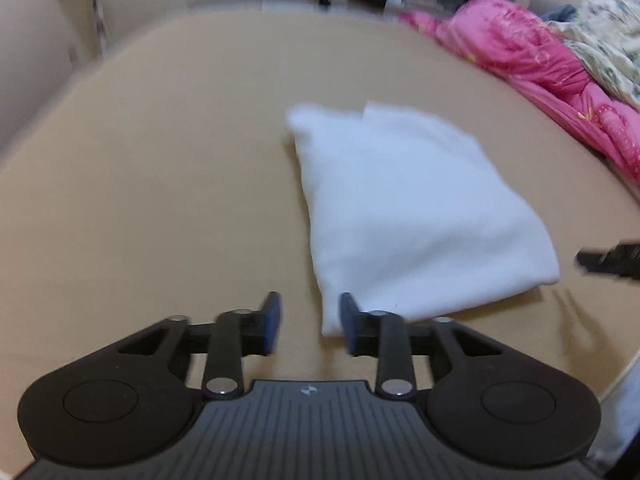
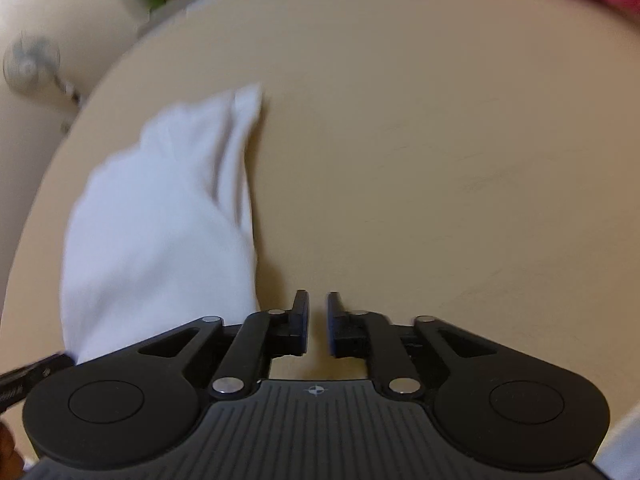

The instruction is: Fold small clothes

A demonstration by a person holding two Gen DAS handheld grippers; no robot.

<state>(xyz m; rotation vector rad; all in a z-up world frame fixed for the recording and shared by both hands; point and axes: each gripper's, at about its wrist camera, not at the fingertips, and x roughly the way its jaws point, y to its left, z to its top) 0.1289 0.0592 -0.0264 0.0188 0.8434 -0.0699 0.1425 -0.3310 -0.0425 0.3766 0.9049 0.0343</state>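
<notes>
A white folded garment (image 1: 416, 208) lies flat on the tan table (image 1: 160, 160). In the left wrist view its near corner sits just beyond my left gripper (image 1: 309, 308), by the right fingertip. That gripper is open, with bare table between the blue pads. In the right wrist view the same garment (image 2: 160, 216) lies to the left of my right gripper (image 2: 318, 304). Its jaws stand a narrow gap apart with nothing between them, over bare table (image 2: 440, 160). A dark part of the other gripper (image 1: 608, 260) shows at the right edge.
Pink bedding (image 1: 520, 48) and a floral cloth (image 1: 608, 36) are heaped along the table's far right side. Blurred clutter lines the back. A fan (image 2: 30, 64) stands beyond the table's left edge. Bare tabletop stretches left of the garment.
</notes>
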